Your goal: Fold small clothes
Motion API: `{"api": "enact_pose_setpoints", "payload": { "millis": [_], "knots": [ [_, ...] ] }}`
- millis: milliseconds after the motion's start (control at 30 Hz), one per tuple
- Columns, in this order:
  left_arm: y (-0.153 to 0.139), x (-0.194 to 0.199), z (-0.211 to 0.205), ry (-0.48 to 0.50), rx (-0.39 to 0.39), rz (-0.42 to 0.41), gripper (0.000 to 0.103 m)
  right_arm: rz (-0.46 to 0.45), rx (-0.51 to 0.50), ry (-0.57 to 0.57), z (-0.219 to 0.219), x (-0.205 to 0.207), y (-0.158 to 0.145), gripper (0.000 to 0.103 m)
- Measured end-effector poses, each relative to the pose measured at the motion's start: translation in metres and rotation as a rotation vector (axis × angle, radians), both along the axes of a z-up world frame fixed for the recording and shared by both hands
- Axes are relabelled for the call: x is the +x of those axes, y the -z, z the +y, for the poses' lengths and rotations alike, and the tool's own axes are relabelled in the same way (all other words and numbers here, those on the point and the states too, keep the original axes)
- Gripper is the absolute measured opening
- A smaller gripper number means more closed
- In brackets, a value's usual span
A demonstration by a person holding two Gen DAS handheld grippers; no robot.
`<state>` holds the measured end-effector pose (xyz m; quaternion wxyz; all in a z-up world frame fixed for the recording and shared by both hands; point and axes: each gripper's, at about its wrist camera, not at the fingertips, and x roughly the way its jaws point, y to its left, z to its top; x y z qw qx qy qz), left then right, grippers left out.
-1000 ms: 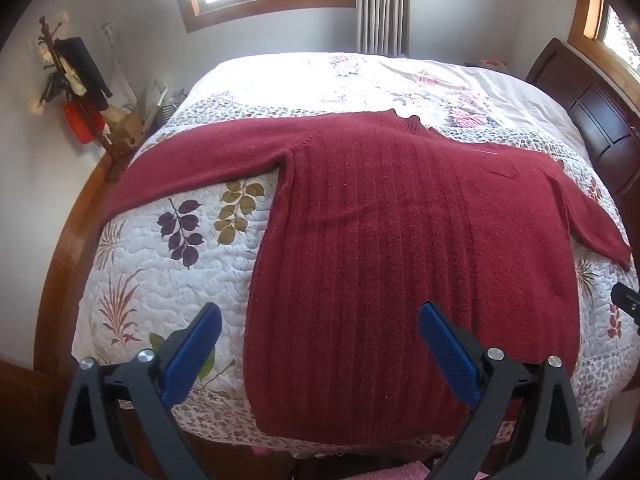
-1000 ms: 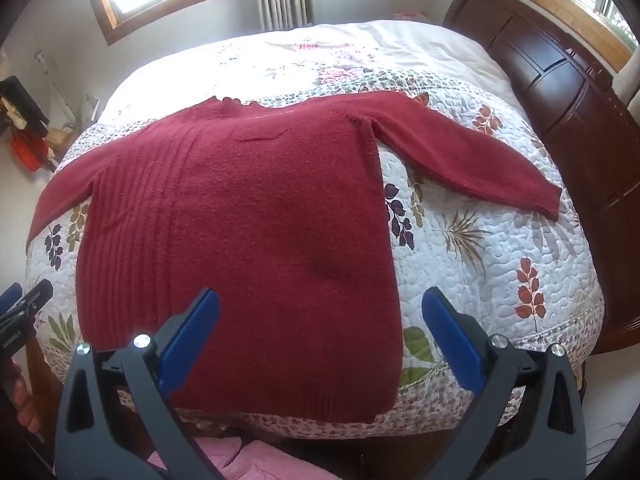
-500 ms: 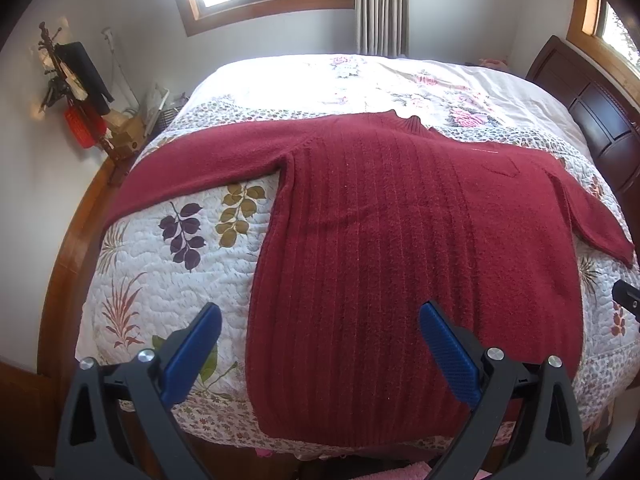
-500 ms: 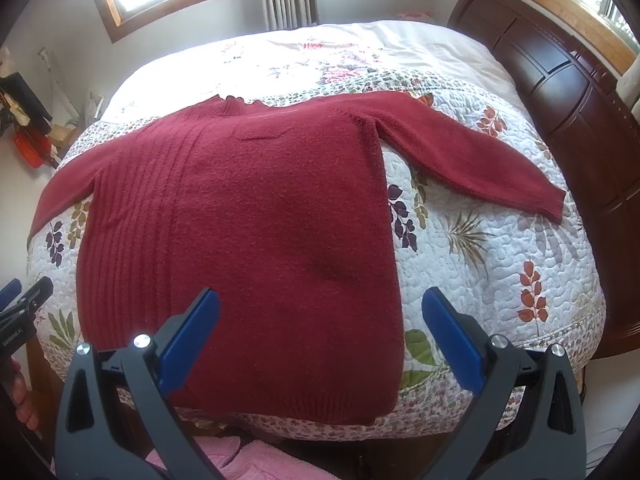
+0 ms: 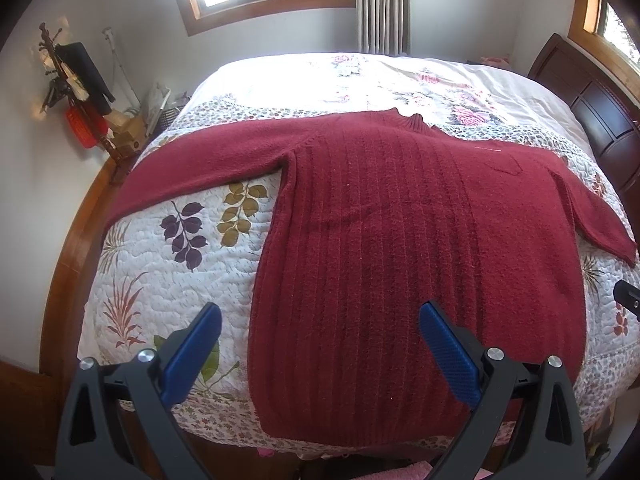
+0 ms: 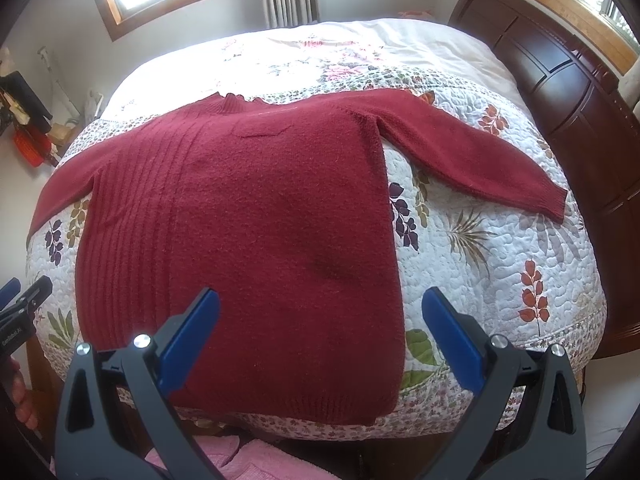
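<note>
A dark red knitted sweater (image 5: 400, 248) (image 6: 248, 216) lies flat on the bed, collar away from me, both sleeves spread out sideways. My left gripper (image 5: 320, 348) hovers open above the sweater's hem at its left half, holding nothing. My right gripper (image 6: 320, 336) is open too, above the hem at the right half, its blue pads (image 6: 452, 340) apart and empty. The left sleeve (image 5: 200, 164) reaches the bed's left edge. The right sleeve (image 6: 480, 160) ends near the headboard side. The left gripper's tip (image 6: 24, 308) shows at the right wrist view's left edge.
A floral quilt (image 5: 160, 264) covers the bed. A dark wooden headboard (image 6: 560, 92) stands on the right. A coat stand with hanging things (image 5: 76, 84) is by the left wall. Pink cloth (image 6: 248, 460) lies below the bed's near edge. A wooden bed frame (image 5: 68, 248) curves along the left.
Both grippers have risen and pulled back slightly, so the sweater sits a little lower and smaller in view. The sweater has not moved.
</note>
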<state>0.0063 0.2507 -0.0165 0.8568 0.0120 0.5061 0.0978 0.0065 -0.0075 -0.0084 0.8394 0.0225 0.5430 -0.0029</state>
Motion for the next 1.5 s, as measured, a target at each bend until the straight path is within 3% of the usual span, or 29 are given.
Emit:
{"api": "enact_pose_setpoints", "payload": {
  "millis": [1500],
  "knots": [
    [-0.0013,0.0019,-0.0053,0.000,0.020,0.006,0.099,0.000,0.013,-0.012,-0.0021,0.0034,0.0008,0.100]
  ]
}}
